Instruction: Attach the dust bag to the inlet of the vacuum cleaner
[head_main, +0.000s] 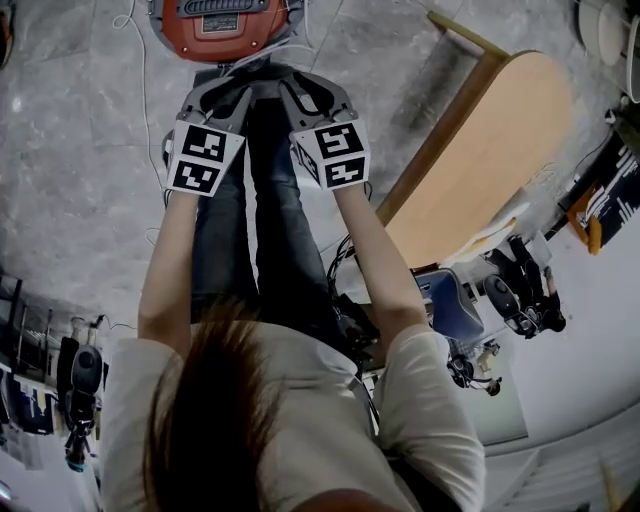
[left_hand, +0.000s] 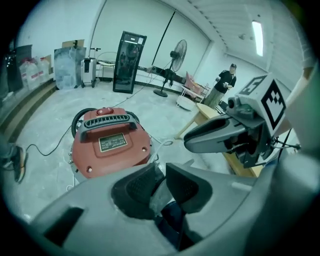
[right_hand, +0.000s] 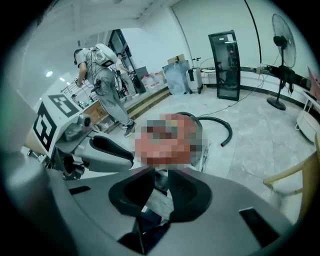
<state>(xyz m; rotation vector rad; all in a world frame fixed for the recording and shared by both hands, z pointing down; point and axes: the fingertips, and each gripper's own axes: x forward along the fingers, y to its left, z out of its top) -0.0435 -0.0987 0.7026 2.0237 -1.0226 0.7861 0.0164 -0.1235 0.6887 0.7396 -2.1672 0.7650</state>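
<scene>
The red vacuum cleaner (head_main: 220, 25) stands on the grey floor just past my knees, its black handle and label plate on top (left_hand: 111, 142). In the right gripper view a blur patch covers its body; its black hose (right_hand: 220, 127) curls behind it. My left gripper (left_hand: 161, 172) has its pads nearly together on a pale grey sheet, the dust bag (left_hand: 159, 192). My right gripper (right_hand: 161, 177) is pinched on the same pale bag (right_hand: 159, 200). From above, left gripper (head_main: 215, 95) and right gripper (head_main: 315, 92) hang side by side over my legs; the bag is mostly hidden.
A light wooden table (head_main: 490, 150) stands to my right, with camera gear (head_main: 520, 290) beside it. A thin cable (head_main: 140, 60) lies on the floor. Further off are a black cabinet (left_hand: 129, 62), a pedestal fan (left_hand: 175, 55) and two people (left_hand: 225, 82) (right_hand: 102, 80).
</scene>
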